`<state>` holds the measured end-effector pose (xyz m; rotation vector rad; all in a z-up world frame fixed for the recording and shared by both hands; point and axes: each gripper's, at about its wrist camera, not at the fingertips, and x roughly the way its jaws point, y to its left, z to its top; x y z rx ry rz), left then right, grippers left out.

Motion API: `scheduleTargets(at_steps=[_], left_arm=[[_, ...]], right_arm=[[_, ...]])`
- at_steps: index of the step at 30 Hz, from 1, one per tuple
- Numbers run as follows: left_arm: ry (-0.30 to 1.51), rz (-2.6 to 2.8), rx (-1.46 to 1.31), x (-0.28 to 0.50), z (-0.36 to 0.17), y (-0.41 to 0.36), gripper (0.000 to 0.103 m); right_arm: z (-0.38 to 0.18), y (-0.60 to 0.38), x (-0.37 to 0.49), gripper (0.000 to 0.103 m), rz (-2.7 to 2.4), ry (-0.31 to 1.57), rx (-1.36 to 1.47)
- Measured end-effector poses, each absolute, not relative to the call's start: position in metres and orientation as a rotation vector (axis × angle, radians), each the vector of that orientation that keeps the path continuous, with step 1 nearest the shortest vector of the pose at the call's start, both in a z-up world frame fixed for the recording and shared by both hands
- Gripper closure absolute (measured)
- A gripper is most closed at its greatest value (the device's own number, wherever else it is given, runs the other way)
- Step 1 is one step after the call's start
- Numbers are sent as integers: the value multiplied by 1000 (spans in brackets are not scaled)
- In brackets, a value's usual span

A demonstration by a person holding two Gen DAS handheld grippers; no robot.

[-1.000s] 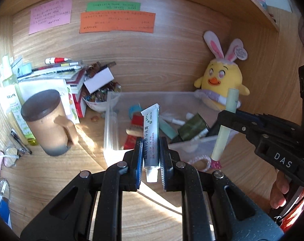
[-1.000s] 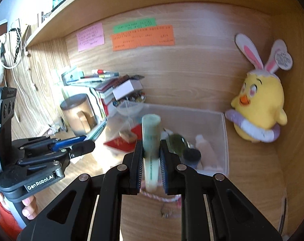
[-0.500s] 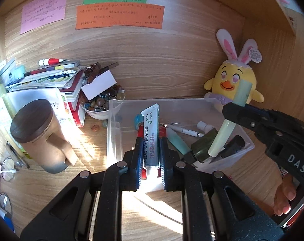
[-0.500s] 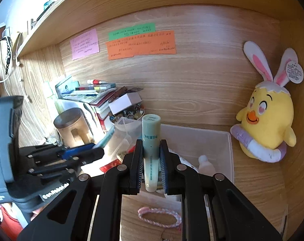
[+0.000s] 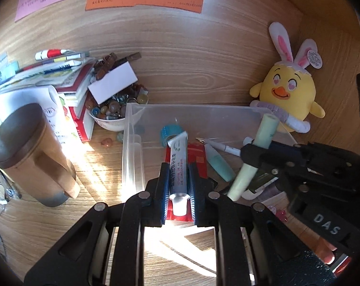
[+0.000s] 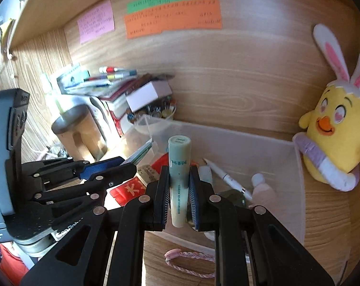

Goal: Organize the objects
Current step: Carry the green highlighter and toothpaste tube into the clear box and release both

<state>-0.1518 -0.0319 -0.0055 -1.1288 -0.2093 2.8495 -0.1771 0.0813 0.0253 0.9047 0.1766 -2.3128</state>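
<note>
Hovering over the clear plastic storage bin [image 5: 132, 128] on the sunlit wooden desk [image 5: 101, 164], both tools loaded and neither load let go yet. Already inside: a roll of blue tape [image 5: 168, 131], a flat red packet [image 5: 199, 155], a white pen [image 5: 219, 145], a pale green tube [image 5: 218, 164] and a small white bottle [image 6: 259, 181]. So roughly midway by the look of it, judging only from the bin's contents.

Starting at the left: left tool [image 5: 177, 186] clamped tight on a white ointment tube with green print [image 5: 177, 159], pads pinching it just above the cap. Cap nearest the camera, crimped flat end pointing away toward the back wall, long axis running straight out along the fingers, hanging over the bin's front left part.

Moving right: right tool [image 6: 178, 195] closed hard around a pale green cylindrical stick [image 6: 178, 166], gripped near the middle. Round flat end up and away, other end poking out below the pads; in the left view, leaning slightly, low end down among the things in the bin.

Still out on the desk: a pink braided cord [image 6: 189, 259] just in front of the bin, plus a few loose coloured stones [image 5: 107, 141] beside the white bowl of stones [image 5: 111, 116]. Left to do, most likely: lower, release both, then collect the stragglers.
</note>
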Motion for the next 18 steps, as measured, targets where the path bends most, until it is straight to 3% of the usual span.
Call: scheduleTargets(at_steps=[10,14,18], left_arm=[[-210,2856,-1096,-145,-2,-32,88],[-225,2838,-1069,-139,5,-30,88],[-218,2849,-1024,-125,15,-27,73]], right_arm=[[24,77,-175,87,-2322,226,907],[34,83,-167,77,-2344,221,870],[44,94,-155,65,-2382,227,823]])
